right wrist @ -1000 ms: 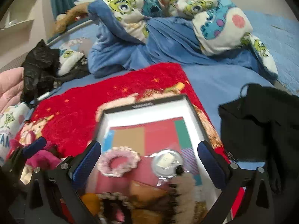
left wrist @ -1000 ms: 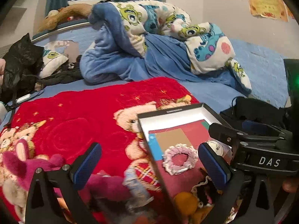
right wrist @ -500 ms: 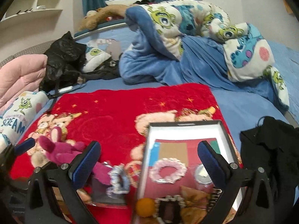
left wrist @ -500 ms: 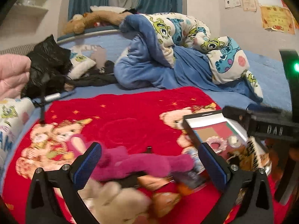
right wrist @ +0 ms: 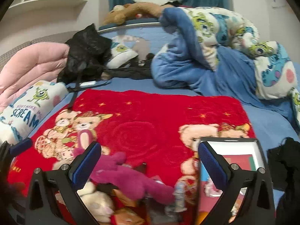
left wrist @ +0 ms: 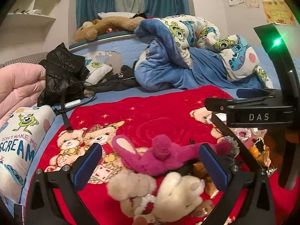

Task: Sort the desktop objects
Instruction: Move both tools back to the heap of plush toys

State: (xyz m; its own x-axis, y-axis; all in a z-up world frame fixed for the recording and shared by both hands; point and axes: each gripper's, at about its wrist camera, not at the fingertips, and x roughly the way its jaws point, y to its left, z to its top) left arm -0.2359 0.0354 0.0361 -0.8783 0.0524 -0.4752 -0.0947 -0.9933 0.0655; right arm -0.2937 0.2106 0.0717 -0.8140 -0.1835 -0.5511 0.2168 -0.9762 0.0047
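The middle of the red blanket [right wrist: 150, 123] lies bare and passable. Lower frame is crowded: magenta plush [right wrist: 129, 180], cream plush [left wrist: 168, 193], and at lower right the white box [right wrist: 243, 146].

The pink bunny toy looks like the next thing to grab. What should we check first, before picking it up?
1. Left gripper open: ok, fingers spread wide.
2. Left gripper empty: ok.
3. Pink bunny toy between the fingers: ok, it lies across the gap.
4. Bunny free to lift: not ok, the cream plush overlaps its front edge.
5. Box has room: cannot tell, mostly hidden.
6. Right gripper out of the way: cannot tell, it hangs open close by.
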